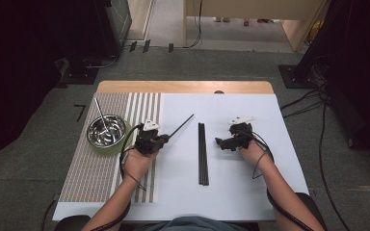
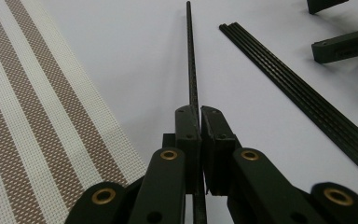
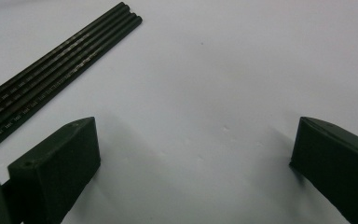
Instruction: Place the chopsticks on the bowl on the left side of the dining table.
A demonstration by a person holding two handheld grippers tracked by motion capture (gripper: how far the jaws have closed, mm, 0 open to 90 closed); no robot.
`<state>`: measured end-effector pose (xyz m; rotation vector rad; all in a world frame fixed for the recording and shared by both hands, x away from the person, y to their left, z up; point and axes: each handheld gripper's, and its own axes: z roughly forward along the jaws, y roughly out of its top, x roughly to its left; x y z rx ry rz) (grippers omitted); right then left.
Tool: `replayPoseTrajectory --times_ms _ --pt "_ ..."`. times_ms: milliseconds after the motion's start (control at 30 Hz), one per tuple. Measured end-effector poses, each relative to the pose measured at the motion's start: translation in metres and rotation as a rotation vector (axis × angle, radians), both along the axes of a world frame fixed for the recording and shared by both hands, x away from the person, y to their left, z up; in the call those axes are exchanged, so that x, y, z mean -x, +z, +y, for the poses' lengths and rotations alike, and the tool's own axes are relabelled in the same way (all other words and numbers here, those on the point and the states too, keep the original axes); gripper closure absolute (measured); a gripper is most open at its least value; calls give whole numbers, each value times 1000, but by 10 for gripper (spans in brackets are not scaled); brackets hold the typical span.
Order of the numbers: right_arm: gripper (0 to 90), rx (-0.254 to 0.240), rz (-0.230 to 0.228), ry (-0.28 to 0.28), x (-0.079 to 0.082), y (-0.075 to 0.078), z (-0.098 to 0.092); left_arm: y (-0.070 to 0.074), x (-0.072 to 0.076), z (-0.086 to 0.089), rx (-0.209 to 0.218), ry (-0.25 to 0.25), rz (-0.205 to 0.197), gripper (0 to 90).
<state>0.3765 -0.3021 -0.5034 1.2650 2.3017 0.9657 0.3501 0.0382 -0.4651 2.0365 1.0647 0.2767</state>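
Pinched in the left gripper [image 2: 199,122], one black chopstick [image 2: 191,56] hangs lifted over the white sheet [image 1: 231,192], the right gripper [image 3: 193,154] gapes empty beside the remaining chopsticks [image 1: 203,154], and the bowl [image 1: 106,131] beyond already holds one.

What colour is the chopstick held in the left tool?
Black chopstick; clearest in the left gripper view.

**No readable text**

No word, label, brand, number or sign can be read. The black chopsticks [image 3: 51,60] lying together on the white sheet carry small pale marks along their shafts, too fine and blurred to tell whether they are letters or ornament.
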Motion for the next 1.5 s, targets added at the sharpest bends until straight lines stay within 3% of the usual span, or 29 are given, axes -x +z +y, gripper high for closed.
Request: replayPoseTrajectory --times_ms 400,633,1500 --pt "7 0 -2 1 0 0 0 11 -5 9 8 -8 -9 876" --pt "7 1 -2 2 0 0 0 17 -8 19 25 -10 5 876" --pt "7 -1 -3 1 0 0 0 37 -12 45 23 -26 -2 876"
